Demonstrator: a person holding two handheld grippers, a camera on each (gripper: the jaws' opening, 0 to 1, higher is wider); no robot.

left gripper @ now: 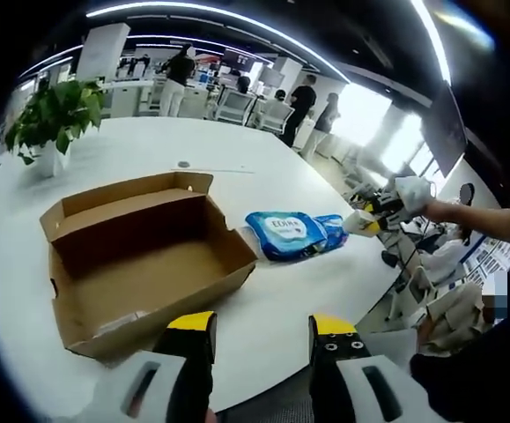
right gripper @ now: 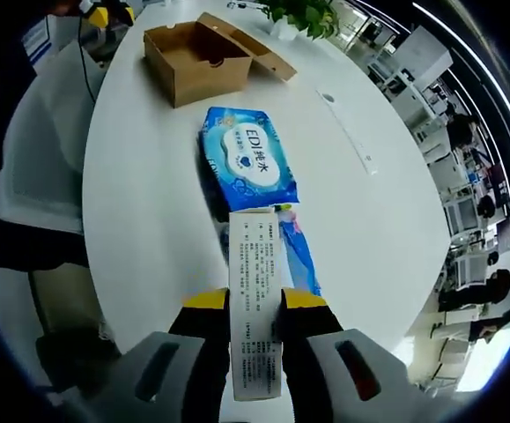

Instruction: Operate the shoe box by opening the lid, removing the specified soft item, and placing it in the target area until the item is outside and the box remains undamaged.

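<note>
The brown cardboard shoe box lies open and looks empty on the white table, its lid folded back. To its right lies a blue soft wipes pack. In the right gripper view the pack rests flat on the table, and its white printed label end runs back between my right gripper's jaws, which are shut on it. A gloved hand holds that right gripper at the pack's far end. My left gripper is open above the table's near edge, holding nothing.
A potted plant stands at the table's far left. People and office chairs are beyond the far edge. White chairs sit beside the table. The box stands past the pack, with the left gripper beyond it.
</note>
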